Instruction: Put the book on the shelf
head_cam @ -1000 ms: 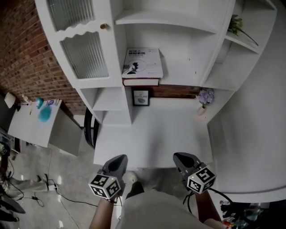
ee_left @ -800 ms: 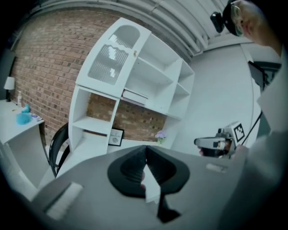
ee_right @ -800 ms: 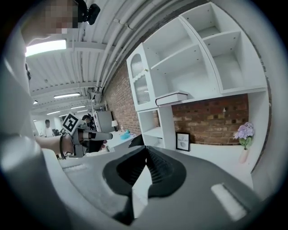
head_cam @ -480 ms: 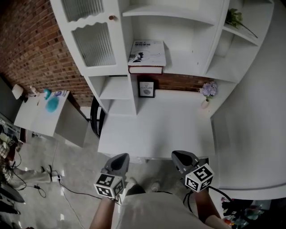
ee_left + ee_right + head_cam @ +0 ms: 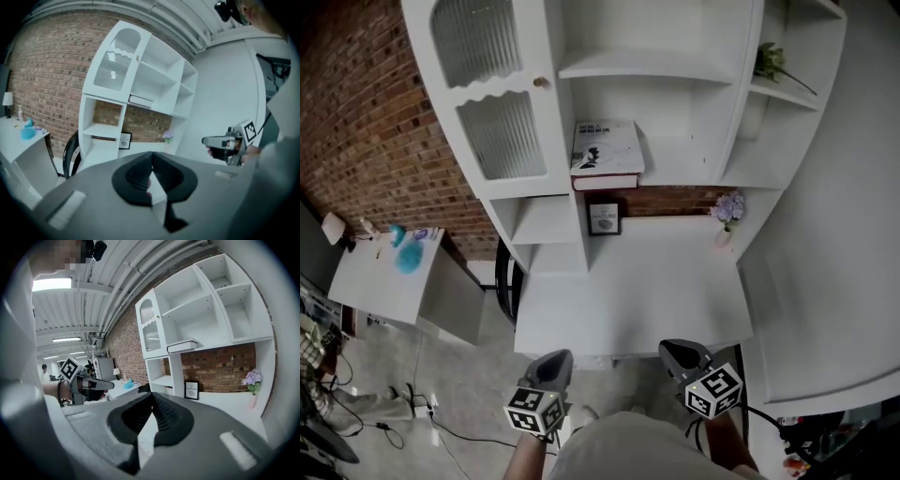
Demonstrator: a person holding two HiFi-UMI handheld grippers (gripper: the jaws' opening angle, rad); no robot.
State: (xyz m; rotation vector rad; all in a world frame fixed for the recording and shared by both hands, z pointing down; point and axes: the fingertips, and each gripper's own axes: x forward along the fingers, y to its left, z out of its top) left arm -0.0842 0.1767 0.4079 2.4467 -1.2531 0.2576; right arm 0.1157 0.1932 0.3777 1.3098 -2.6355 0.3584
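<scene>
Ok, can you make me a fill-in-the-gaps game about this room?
The book lies flat on a white ____.
The flowers on the desk are ____.
The wall on the left is made of ____.
Missing words: shelf; purple; brick.

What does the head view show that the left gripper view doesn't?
Only the head view shows the green plant on the top right shelf and the cables on the floor. Only the left gripper view shows the ceiling pipes. Both show the book lying flat, the framed picture, the purple flowers and the right claw.
</scene>
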